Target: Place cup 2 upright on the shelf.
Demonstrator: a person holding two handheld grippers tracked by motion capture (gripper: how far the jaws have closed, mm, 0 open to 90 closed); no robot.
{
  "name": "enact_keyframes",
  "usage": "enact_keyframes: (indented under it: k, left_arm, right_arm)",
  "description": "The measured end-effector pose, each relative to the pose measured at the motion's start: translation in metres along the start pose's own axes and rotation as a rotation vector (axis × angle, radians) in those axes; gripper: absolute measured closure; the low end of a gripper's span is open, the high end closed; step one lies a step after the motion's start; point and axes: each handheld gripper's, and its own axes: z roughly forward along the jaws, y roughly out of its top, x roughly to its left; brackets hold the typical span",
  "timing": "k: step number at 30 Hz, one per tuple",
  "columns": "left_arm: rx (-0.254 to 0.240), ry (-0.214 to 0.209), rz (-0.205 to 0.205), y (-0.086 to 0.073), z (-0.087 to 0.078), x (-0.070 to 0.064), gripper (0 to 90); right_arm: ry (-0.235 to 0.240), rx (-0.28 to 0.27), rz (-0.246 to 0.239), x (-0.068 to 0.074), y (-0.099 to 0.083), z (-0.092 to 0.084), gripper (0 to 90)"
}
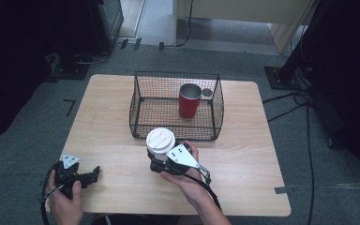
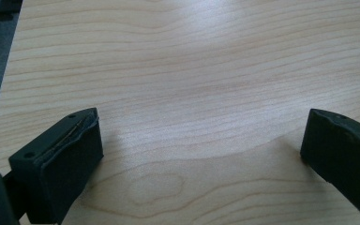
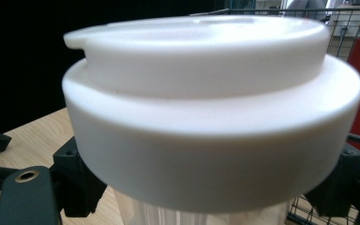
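just behind the held white-lidded cup [image 1: 161, 140] stands a wire basket [image 1: 143, 119].

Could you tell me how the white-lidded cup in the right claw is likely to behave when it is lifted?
The white-lidded cup looks rigid, so it should keep its shape. Its clear wall under the lid looks smooth, so it may slip in the right claw. The wide lid above a narrower body suggests it is top-heavy and apt to tip.
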Motion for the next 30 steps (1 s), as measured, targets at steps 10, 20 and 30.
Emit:
enact_keyframes:
  k: [10,20,30]
  left_arm:
    - [-0.001,0.000,0.000,0.000,0.000,0.000,0.0]
    - [-0.002,0.000,-0.001,0.000,0.000,0.000,0.0]
    - [-0.002,0.000,-0.002,0.000,0.000,0.000,0.0]
  right_arm:
    - [0.014,-0.021,0.008,0.005,0.011,0.006,16.1]
    - [0.024,-0.050,0.012,0.006,0.030,0.011,16.1]
    - [-0.006,-0.104,0.008,0.004,0.053,0.019,16.1]
